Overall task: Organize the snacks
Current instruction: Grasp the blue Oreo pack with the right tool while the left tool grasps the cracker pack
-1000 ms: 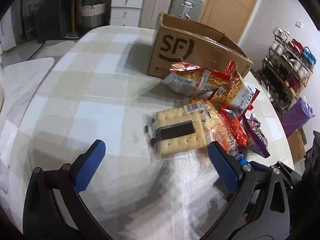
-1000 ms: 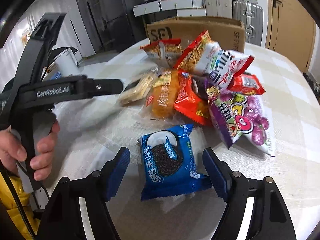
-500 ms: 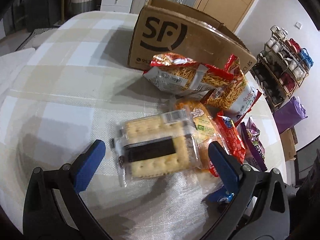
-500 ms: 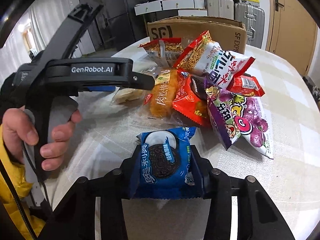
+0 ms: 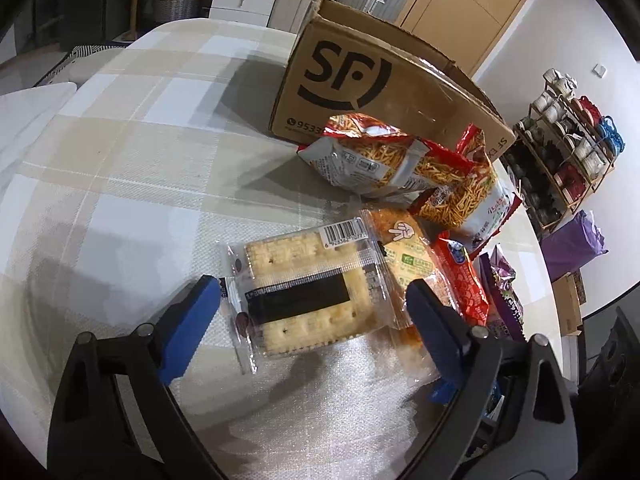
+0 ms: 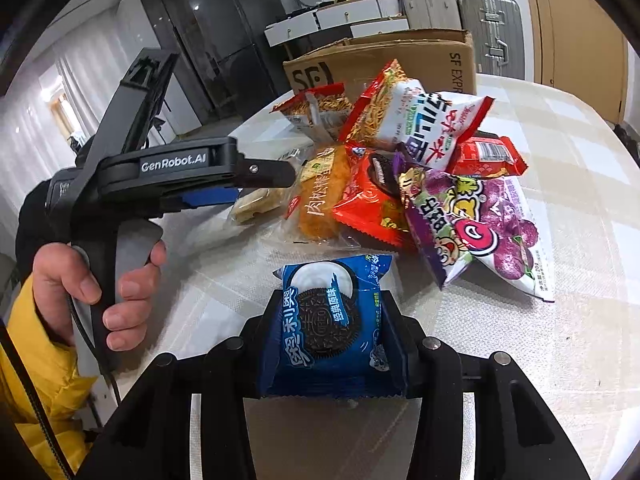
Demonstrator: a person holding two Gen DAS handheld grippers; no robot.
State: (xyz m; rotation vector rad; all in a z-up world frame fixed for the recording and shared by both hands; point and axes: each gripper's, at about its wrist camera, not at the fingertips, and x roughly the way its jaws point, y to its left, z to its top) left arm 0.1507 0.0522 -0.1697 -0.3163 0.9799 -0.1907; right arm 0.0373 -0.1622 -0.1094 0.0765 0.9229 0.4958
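Note:
A clear pack of square crackers lies on the checked tablecloth between the blue pads of my left gripper. Its jaws are closing, and neither pad touches the wrapper. In the right wrist view my right gripper is shut on a blue cookie pack, gripped by its two sides. Beyond it lies the snack pile: noodle snack bags, an orange bread pack, a red pack and a purple grape candy bag. An open SF cardboard box stands behind the pile.
A hand with a yellow sleeve holds the left gripper's handle at the left of the right wrist view. The round table's edge runs close past the pile. Suitcases, drawers and a shoe rack stand around the room.
My right gripper closed on the blue cookie pack and holds it. My left gripper moved forward until the cracker pack lay between its pads, and its jaws narrowed a little.

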